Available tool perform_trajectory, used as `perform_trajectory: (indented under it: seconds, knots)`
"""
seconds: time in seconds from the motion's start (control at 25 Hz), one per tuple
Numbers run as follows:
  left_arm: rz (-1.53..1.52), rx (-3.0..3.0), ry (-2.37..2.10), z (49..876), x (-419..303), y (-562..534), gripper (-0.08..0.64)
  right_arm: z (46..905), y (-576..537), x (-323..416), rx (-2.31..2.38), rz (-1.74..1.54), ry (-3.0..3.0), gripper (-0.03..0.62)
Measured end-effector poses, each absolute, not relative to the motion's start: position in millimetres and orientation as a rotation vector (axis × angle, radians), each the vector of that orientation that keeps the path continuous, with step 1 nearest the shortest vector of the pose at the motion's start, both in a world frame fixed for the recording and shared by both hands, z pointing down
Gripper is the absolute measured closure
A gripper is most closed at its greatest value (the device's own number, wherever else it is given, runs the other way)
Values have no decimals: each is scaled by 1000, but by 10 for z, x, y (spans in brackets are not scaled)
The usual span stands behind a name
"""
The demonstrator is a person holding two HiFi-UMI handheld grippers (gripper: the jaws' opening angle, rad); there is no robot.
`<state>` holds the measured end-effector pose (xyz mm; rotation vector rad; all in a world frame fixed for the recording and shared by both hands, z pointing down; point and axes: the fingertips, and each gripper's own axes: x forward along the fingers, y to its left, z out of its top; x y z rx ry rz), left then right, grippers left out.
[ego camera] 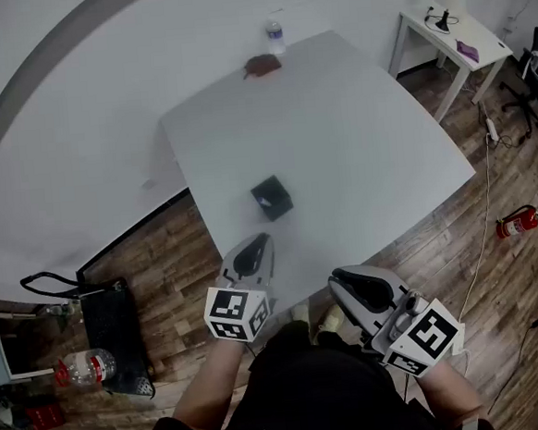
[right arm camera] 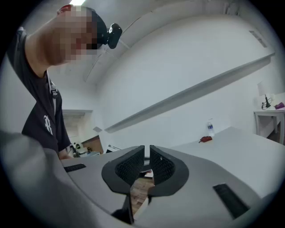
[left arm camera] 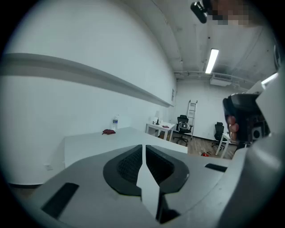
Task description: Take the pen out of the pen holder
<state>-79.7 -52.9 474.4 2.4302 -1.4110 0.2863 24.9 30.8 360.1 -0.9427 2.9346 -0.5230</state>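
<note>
The pen holder point(ego camera: 272, 198) is a small black box. It stands on the white table point(ego camera: 366, 146), close to the edge where the person stands. I cannot make out the pen from here. There is only a little pale spot in the open top of the pen holder. If the pen stands up in there, I think it has to be pulled straight up.

The left gripper point(ego camera: 253, 248) is just in front of the pen holder, on the person's side, and it points at it. The right gripper point(ego camera: 344, 282) is farther from the pen holder, off to the right. So the left one is nearer.

The left gripper's jaws are pressed together with nothing in them. The right gripper's jaws show only a thin gap and are empty too.
</note>
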Motion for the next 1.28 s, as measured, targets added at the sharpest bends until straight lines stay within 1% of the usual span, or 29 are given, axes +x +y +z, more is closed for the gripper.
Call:
perform_trajectory:
  seconds: [0.12, 0.16, 0.2, 0.24, 0.28, 0.4, 0.6, 0.88, 1.0, 1.08, 1.28]
  knots:
    - [295, 2431, -1447, 4964, -892, -936, 554, 3670, 70, 169, -947, -523, 2952, 570]
    - [298, 2427, -1459, 5056, -926, -1065, 552, 3694, 5, 135, -942, -526, 2961, 558]
    - [306, 2420, -1467, 5164, -960, -1184, 537, 3719, -46, 97, -937, -533, 2971, 528]
    - [320, 2410, -1470, 5285, -993, -1288, 493, 3743, -85, 57, -932, -542, 2981, 509]
    - [341, 2402, -1472, 5408, -1023, -1380, 472, 3764, -117, 19, -931, -551, 2991, 506]
    - [416, 2389, -1471, 5743, -1069, -1629, 456, 3819, -254, -50, -944, -583, 3014, 503]
    - [493, 2352, -1449, 6200, -1127, -1809, 448, 3932, -453, -102, -970, -675, 3014, 503]
    - [548, 2323, -1397, 6585, -1072, -1891, 445, 4055, -614, -128, -1006, -740, 3026, 503]
    - [561, 2308, -1415, 6637, -1072, -1951, 446, 4046, -695, -101, -1032, -747, 3027, 505]
    - [582, 2308, -1428, 6646, -1071, -1986, 478, 4038, -738, -80, -1050, -750, 3030, 505]
    - [589, 2324, -1440, 6618, -1053, -1971, 485, 4060, -729, -11, -1089, -742, 3029, 505]
